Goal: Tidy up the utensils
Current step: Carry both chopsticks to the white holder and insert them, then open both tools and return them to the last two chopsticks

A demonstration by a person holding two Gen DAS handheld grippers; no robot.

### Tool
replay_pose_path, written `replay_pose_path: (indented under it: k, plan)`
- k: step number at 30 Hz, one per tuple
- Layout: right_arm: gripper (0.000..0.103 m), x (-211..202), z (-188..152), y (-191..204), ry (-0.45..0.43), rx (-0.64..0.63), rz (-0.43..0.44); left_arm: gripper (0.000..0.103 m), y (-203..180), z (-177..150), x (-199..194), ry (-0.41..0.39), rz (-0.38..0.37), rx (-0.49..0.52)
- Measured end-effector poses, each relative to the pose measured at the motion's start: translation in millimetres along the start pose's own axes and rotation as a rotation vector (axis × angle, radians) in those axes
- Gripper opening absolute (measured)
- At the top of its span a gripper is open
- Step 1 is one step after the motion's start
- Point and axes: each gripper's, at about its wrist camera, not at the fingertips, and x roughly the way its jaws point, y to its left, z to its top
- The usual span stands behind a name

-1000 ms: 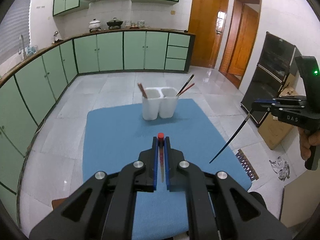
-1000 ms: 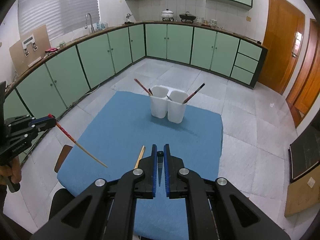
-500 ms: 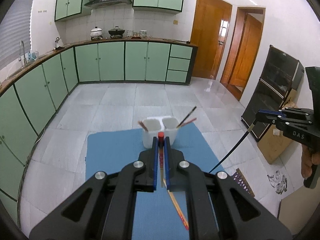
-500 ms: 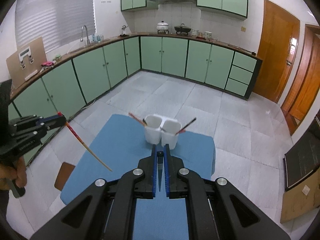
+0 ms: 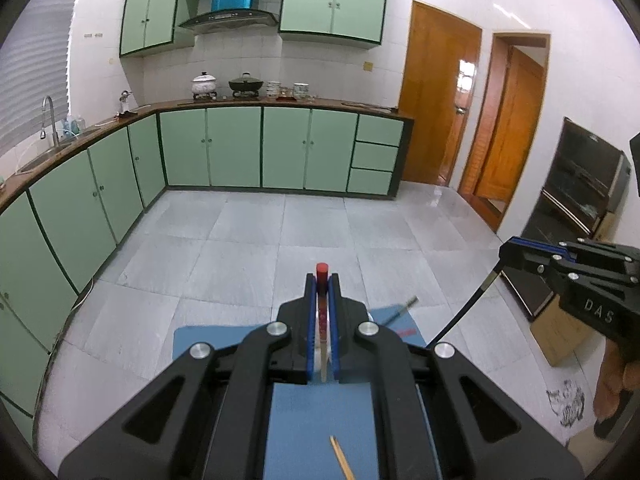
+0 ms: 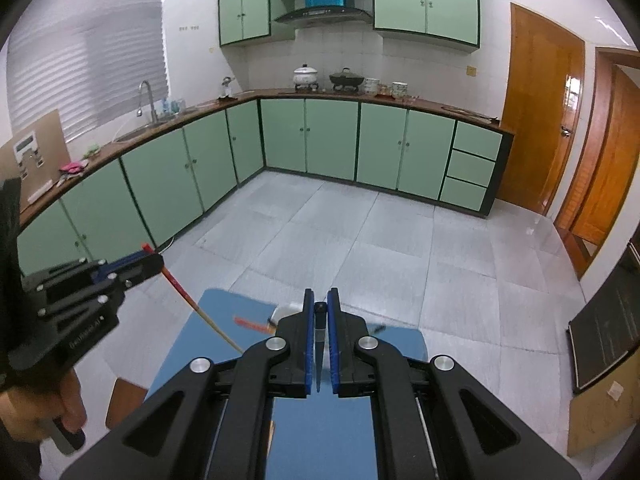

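Tongs [image 5: 322, 280] [image 6: 321, 304] each clamp 1 chopstick [image 5: 322, 312] [image 6: 320, 340].

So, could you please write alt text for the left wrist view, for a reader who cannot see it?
The left gripper is shut on a red-tipped wooden chopstick above a blue mat. At the right edge, the right gripper holds a black chopstick that slants down. Behind lies a kitchen with green cabinets and a grey tiled floor.

A home kitchen: green cabinets [image 5: 232, 148], sink tap [image 6: 145, 98], range hood [image 6: 322, 14], pots [image 5: 205, 82].
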Motion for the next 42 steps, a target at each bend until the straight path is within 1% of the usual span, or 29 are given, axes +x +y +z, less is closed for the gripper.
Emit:
replay_pose_path:
  k: [5, 8, 11, 13, 15, 17, 18, 19, 20, 21, 23, 26, 27, 28, 29, 30, 31, 33, 35, 37, 39, 40, 41, 42]
  plan:
    - [0.006, 53, 16, -12, -0.008, 0.042, -0.017, 0.005, 4, 17, 47, -0.007, 0.024, -0.012]
    - [0.006, 84, 17, -21, -0.001, 0.059, -0.029, 0.005, 5, 17, 76, 0.002, 0.035, -0.007]
    - [0.006, 112, 11, -32, 0.018, 0.073, -0.036, 0.005, 8, 9, 108, 0.031, 0.035, -0.007]
    - [0.006, 129, 5, -38, 0.039, 0.084, -0.036, 0.005, 13, 4, 122, 0.049, 0.039, -0.014]
    - [0.006, 145, -4, -44, 0.060, 0.085, -0.044, 0.006, 18, -7, 140, 0.084, 0.035, -0.023]
    - [0.008, 156, -10, -49, 0.082, 0.095, -0.028, 0.007, 25, -17, 152, 0.116, 0.038, -0.035]
    - [0.009, 159, -15, -51, 0.085, 0.097, -0.033, 0.013, 28, -22, 154, 0.123, 0.039, -0.039]
    - [0.009, 158, -18, -52, 0.083, 0.097, -0.034, 0.017, 31, -26, 154, 0.128, 0.040, -0.039]
    - [0.009, 158, -20, -53, 0.082, 0.093, -0.032, 0.026, 35, -28, 151, 0.127, 0.042, -0.040]
    - [0.009, 155, -23, -55, 0.080, 0.089, -0.031, 0.032, 39, -30, 148, 0.123, 0.044, -0.040]
    - [0.009, 144, -27, -59, 0.065, 0.089, -0.030, 0.034, 48, -31, 132, 0.106, 0.045, -0.042]
    - [0.009, 118, -40, -62, 0.024, 0.081, -0.019, 0.040, 61, -31, 104, 0.075, 0.039, -0.061]
    - [0.011, 110, -44, -62, 0.012, 0.085, -0.006, 0.043, 65, -32, 94, 0.066, 0.036, -0.062]
    - [0.011, 97, -53, -62, -0.001, 0.087, 0.008, 0.044, 69, -36, 81, 0.050, 0.035, -0.065]
    - [0.013, 86, -62, -62, -0.018, 0.081, 0.012, 0.048, 73, -42, 68, 0.039, 0.034, -0.067]
    - [0.016, 72, -77, -61, -0.037, 0.082, 0.027, 0.049, 75, -49, 57, 0.036, 0.032, -0.068]
    - [0.016, 64, -86, -57, -0.043, 0.079, 0.032, 0.049, 79, -59, 44, 0.030, 0.029, -0.070]
    - [0.020, 45, -116, -54, -0.077, 0.062, 0.026, 0.055, 85, -81, 24, 0.024, 0.030, -0.066]
    - [0.021, 30, -164, -47, -0.096, 0.038, 0.006, 0.058, 92, -114, 3, 0.011, 0.040, -0.064]
    - [0.022, 26, -216, -38, -0.082, 0.035, 0.002, 0.058, 98, -156, -15, 0.014, 0.048, -0.077]
    - [0.022, 27, -257, -31, -0.054, 0.032, 0.002, 0.060, 102, -194, -25, 0.022, 0.058, -0.101]
    - [0.022, 28, -285, -24, -0.038, 0.025, -0.005, 0.061, 103, -217, -31, 0.023, 0.078, -0.104]
    - [0.022, 30, -313, -15, -0.018, 0.014, -0.012, 0.063, 102, -235, -35, 0.023, 0.094, -0.100]
    - [0.022, 32, -340, -7, 0.007, 0.007, -0.014, 0.064, 99, -258, -40, 0.031, 0.101, -0.094]
